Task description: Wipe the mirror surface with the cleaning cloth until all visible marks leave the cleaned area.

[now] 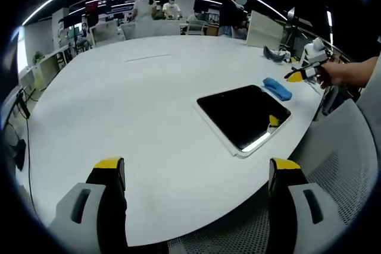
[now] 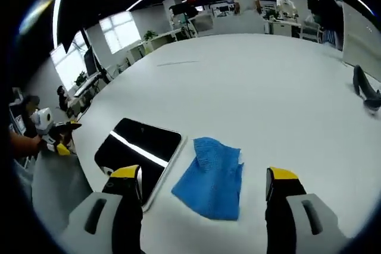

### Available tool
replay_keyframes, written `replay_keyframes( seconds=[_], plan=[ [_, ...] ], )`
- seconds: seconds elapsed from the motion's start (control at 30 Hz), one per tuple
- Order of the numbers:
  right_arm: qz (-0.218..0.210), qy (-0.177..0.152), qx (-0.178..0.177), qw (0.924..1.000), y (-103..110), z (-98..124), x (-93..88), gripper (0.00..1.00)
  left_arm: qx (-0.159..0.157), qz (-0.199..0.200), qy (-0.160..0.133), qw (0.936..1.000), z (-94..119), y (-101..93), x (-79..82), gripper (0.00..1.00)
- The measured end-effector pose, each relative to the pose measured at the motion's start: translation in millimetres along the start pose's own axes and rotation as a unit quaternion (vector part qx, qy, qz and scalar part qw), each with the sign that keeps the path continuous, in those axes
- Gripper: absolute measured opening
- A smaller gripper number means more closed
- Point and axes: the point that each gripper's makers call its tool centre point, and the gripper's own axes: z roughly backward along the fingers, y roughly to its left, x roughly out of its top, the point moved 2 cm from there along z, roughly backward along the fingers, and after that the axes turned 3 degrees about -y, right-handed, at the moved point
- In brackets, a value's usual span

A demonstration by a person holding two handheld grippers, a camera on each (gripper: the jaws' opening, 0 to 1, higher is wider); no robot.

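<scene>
1. Mirror (image 1: 244, 115) lies flat on the white table (image 1: 131, 117) near its curved edge, its glass dark, with a white rim.
2. Blue cleaning cloth (image 2: 211, 176) lies crumpled on the table just beside the mirror (image 2: 140, 147).
3. Left gripper (image 1: 196, 176) hangs over bare table, well short of the mirror, jaws spread and holding nothing.
4. Right gripper (image 2: 202, 185) hovers with the cloth between its parted, unclenched jaws; contact cannot be told.
5. People stand by desks beyond the table's far edge.
</scene>
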Motion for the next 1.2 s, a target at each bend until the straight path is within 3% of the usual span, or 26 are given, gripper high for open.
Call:
replay_keyframes(
  seconds=[0.03, 0.13, 0.23, 0.3, 0.4, 0.5, 0.57, 0.73, 0.8, 1.2],
  plan=[
    [0.003, -0.017, 0.02, 0.9997, 6, 6, 1.0, 0.89, 0.001, -0.002, -0.004, 1.0, 0, -0.1, 1.6, 0.99],
    [0.01, -0.001, 0.01, 0.9999, 2, 19, -14.0, 0.96, 0.001, 0.0, -0.016, 0.9999, 2, -1.2, 5.3, 0.99],
    [0.03, -0.026, -0.002, 0.9992, -2, 35, -24.9, 0.98, -0.003, -0.001, -0.019, 0.9998, 1, -3.0, 6.6, 0.99],
    [0.017, -0.013, -0.005, 0.9998, -4, 41, -42.6, 0.98, -0.004, 0.001, -0.019, 0.9998, 1, -3.3, 6.4, 0.99],
    [0.011, -0.026, -0.003, 0.9996, -2, 47, -53.0, 0.98, -0.004, -0.001, -0.02, 0.9998, 1, -3.4, 6.9, 0.99],
    [-0.001, -0.035, 0.001, 0.9994, 3, 51, -51.2, 0.98, -0.004, -0.002, -0.017, 0.9998, 0, -1.9, 5.0, 0.99],
    [0.032, -0.058, 0.012, 0.9977, 7, 52, -39.4, 0.99, -0.005, -0.004, -0.015, 0.9999, 0, -2.7, 4.8, 0.99],
    [0.045, -0.04, 0.007, 0.9982, 7, 54, -41.7, 0.99, -0.007, -0.004, -0.015, 0.9999, 0, -3.5, 4.9, 0.99],
    [0.024, -0.023, 0.005, 0.9994, 7, 55, -48.7, 0.99, -0.007, -0.003, -0.015, 0.9999, 0, -3.1, 4.8, 0.99],
    [0.003, -0.021, -0.005, 0.9998, -2, 58, -53.9, 0.99, -0.003, -0.002, -0.009, 1.0, 0, -1.4, 2.0, 0.99]
  ],
)
